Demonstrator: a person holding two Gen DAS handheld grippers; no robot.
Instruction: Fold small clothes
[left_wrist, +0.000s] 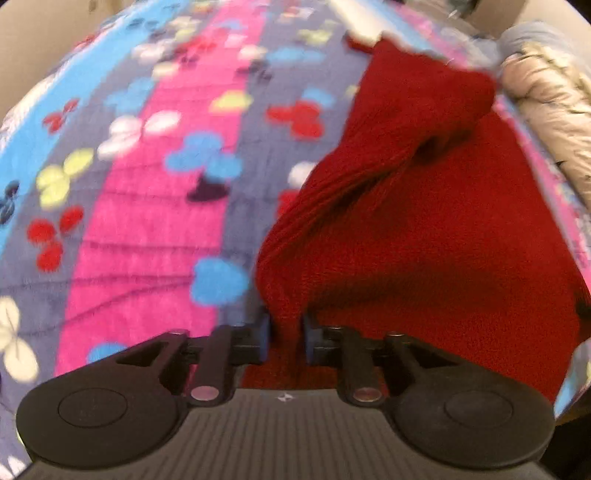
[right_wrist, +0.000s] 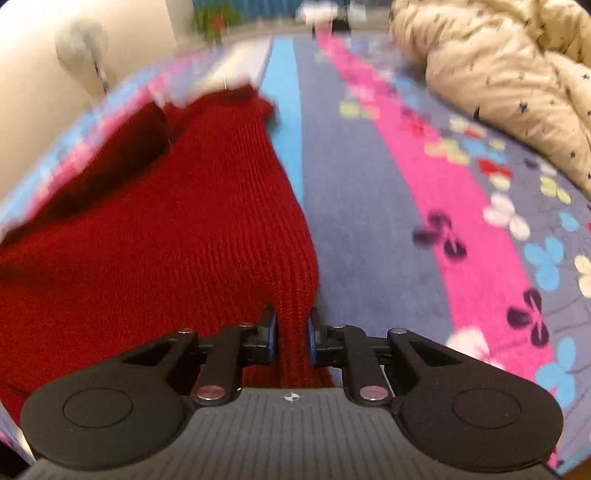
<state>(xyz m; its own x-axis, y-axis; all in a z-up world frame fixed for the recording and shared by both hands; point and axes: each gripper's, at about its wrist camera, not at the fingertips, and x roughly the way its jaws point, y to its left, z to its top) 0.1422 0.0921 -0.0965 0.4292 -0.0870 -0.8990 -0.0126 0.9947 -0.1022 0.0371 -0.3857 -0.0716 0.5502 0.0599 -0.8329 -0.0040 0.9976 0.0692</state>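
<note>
Red knit garment (left_wrist: 424, 229), seemingly gripper-pinched (right_wrist: 291, 334).

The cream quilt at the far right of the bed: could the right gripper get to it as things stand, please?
Probably not right away. The right gripper is shut on the red knit, so it would have to let go first. Otherwise the blanket between it and the cream quilt looks free of obstacles.
</note>
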